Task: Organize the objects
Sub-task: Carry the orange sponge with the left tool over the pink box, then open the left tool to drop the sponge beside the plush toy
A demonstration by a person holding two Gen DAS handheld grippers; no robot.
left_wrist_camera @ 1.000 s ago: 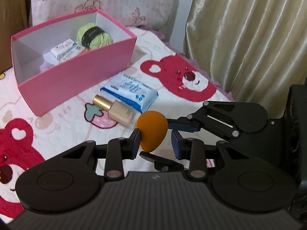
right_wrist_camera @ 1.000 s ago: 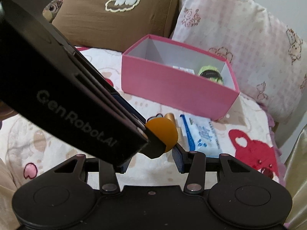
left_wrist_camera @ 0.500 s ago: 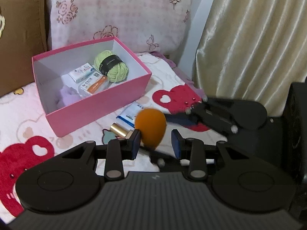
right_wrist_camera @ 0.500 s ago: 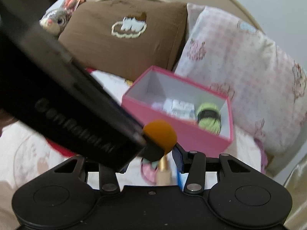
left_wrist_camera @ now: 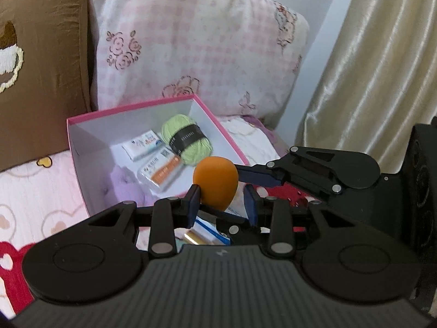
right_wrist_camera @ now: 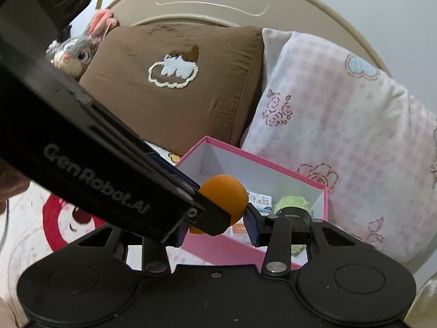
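- The orange sponge is up off the bed cover. In the left wrist view it shows against the near right corner of the pink box.
- The right gripper comes in from 3 o'clock. Its jaws have just been closing and pinch the sponge between them.
- The left gripper has the sponge's narrow end between its fingers. One pad touches it and a sliver of gap shows at the other, so I cannot tell whether it grips.
- Inside the box, a green ball of yarn lies toward 1 o'clock, with small packets just beside it at 9 o'clock.
- A pink checked pillow stands behind the box at 12 o'clock.
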